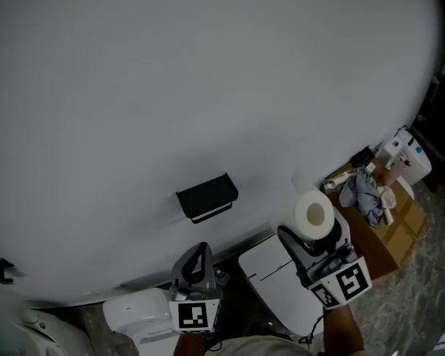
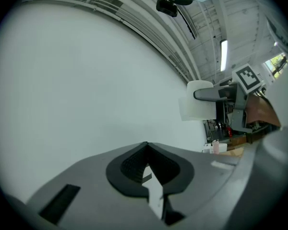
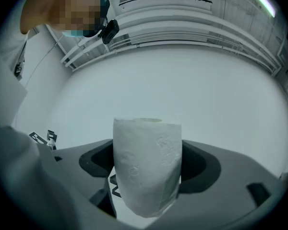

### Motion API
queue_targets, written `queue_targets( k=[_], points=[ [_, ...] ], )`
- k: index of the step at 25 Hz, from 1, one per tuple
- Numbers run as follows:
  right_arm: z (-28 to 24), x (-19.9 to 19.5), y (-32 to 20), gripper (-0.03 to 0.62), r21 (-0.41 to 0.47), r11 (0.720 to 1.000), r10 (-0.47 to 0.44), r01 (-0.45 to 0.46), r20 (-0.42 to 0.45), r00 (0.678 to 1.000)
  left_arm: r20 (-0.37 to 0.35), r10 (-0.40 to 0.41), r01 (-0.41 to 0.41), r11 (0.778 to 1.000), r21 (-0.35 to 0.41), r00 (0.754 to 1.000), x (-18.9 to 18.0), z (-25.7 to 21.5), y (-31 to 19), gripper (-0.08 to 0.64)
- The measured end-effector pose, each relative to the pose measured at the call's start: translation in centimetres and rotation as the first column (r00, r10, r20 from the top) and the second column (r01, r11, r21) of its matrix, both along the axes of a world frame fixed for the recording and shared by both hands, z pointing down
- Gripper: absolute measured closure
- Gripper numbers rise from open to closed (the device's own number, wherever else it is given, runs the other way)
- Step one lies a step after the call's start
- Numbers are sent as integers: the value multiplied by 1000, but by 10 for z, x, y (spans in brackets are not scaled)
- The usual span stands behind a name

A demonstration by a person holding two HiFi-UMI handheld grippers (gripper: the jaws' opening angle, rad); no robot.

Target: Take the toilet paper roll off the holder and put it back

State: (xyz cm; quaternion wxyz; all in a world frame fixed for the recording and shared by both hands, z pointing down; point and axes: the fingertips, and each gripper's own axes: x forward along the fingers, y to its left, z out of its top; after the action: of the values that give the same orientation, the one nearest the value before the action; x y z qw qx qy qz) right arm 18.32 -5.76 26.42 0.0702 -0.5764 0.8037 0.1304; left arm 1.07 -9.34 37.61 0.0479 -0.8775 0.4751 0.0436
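The white toilet paper roll (image 1: 314,215) is off the wall, clamped between the jaws of my right gripper (image 1: 309,237); in the right gripper view the toilet paper roll (image 3: 147,164) stands upright and fills the gap between the jaws. The black holder (image 1: 207,196) is mounted on the white wall, left of and slightly above the roll, with nothing on it. My left gripper (image 1: 196,262) is shut and holds nothing, below the holder. The left gripper view shows the roll (image 2: 198,100) in the right gripper's (image 2: 216,94) grip off to its right.
A white toilet tank (image 1: 282,282) and bowl (image 1: 137,311) stand below the grippers. A cardboard box (image 1: 382,232) with a cloth (image 1: 363,191) and bottles (image 1: 404,154) sits at the right. A small black fitting (image 1: 0,270) is on the wall at far left.
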Motion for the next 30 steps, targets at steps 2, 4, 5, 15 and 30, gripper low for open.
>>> queue_targets(
  k=[2,4,5,15,30],
  points=[
    [0,-10,-7,229,0,1000,-10,10,-6,1000,-1,-11,11,1000,-1,1000,-11,2,-5,558],
    [0,-19,-16,229,1,1000,-21,21,-10,1000,-7,-22,22,1000,-5,1000,-19,3,-11,557],
    [0,-24,-20,229,1,1000,-26,26,-11,1000,-9,-27,27,1000,-7,1000,-23,3,-15,557],
    [6,-55,-63,229,-14,999,-47,47,-17,999,13,-34,34,999,-27,999,-51,16,-50,557],
    [16,-102,-126,229,-80,995,-54,52,-28,998,-12,41,-42,997,-69,999,-69,33,-88,557]
  ],
)
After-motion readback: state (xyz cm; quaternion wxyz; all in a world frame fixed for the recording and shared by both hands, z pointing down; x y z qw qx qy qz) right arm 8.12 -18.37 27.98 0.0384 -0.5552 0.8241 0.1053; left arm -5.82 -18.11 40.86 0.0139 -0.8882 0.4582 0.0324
